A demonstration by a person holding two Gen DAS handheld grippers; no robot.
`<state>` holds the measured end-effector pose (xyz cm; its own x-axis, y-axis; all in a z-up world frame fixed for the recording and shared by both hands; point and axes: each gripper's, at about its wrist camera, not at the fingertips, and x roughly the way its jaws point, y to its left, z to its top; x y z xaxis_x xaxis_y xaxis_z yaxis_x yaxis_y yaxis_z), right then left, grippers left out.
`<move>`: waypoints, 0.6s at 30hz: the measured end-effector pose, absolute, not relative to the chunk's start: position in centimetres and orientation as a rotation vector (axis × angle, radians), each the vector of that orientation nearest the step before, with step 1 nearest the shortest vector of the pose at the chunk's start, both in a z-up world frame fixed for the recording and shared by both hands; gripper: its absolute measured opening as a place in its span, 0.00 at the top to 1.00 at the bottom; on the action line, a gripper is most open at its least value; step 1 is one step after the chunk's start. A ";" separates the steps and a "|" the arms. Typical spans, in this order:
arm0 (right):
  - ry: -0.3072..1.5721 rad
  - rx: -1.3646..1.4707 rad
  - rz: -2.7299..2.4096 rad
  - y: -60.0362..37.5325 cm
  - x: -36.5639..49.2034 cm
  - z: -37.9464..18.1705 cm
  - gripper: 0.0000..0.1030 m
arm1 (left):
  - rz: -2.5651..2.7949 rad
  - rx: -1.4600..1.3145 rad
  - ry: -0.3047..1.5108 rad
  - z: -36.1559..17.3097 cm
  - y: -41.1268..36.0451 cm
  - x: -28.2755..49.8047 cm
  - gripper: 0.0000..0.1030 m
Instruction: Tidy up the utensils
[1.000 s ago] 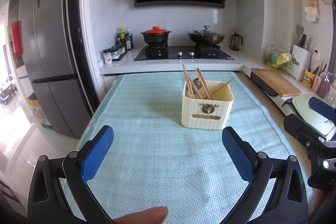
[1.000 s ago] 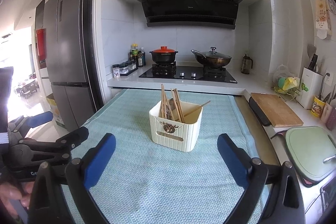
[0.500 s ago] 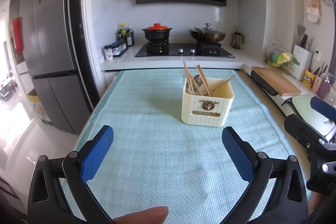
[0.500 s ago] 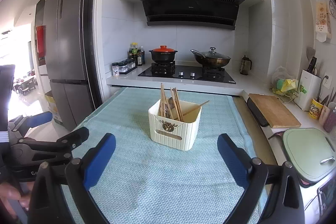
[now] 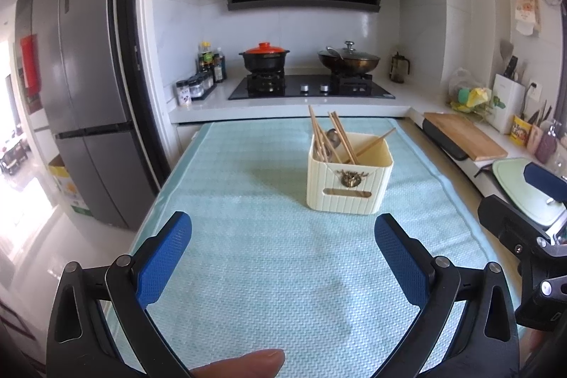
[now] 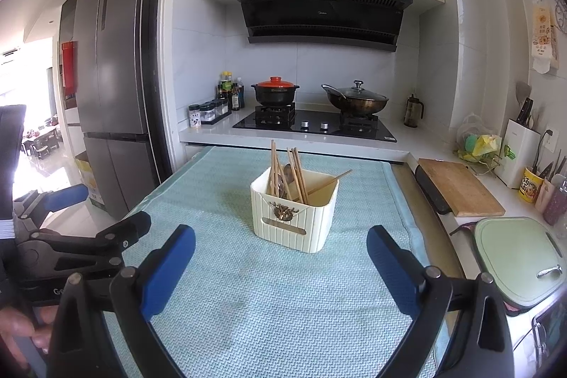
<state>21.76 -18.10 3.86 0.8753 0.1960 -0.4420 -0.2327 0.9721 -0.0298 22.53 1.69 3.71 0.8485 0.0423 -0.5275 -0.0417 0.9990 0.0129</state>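
A cream ribbed utensil holder [image 5: 349, 181] stands on the light blue mat [image 5: 269, 257]; it also shows in the right wrist view [image 6: 294, 215]. Wooden chopsticks [image 5: 326, 139] and a metal spoon [image 5: 332, 134] stand in it, chopsticks [image 6: 283, 176] leaning at different angles. My left gripper [image 5: 283, 254] is open and empty, held above the mat well short of the holder. My right gripper [image 6: 280, 264] is open and empty, also short of the holder. Each gripper shows at the edge of the other's view.
A stove with a red-lidded pot [image 6: 274, 91] and a wok [image 6: 354, 100] is behind the mat. A wooden cutting board [image 6: 457, 186] and a green board [image 6: 514, 257] lie on the right counter. A fridge [image 6: 110, 87] stands at the left.
Both grippers have drawn back and risen a little, so the holder sits slightly farther off and the view tilts up. Jaws stay open.
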 end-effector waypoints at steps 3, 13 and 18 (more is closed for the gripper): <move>0.451 -0.083 0.221 -18.1 21.7 3.9 0.04 | 0.040 -0.003 0.556 3.8 1.7 22.5 0.00; 0.454 -0.084 0.217 -18.2 21.5 3.8 0.04 | 0.027 -0.004 0.555 4.0 1.4 22.3 0.00; 0.458 -0.083 0.216 -18.2 21.5 3.7 0.04 | 0.029 -0.006 0.553 4.1 1.4 22.3 0.00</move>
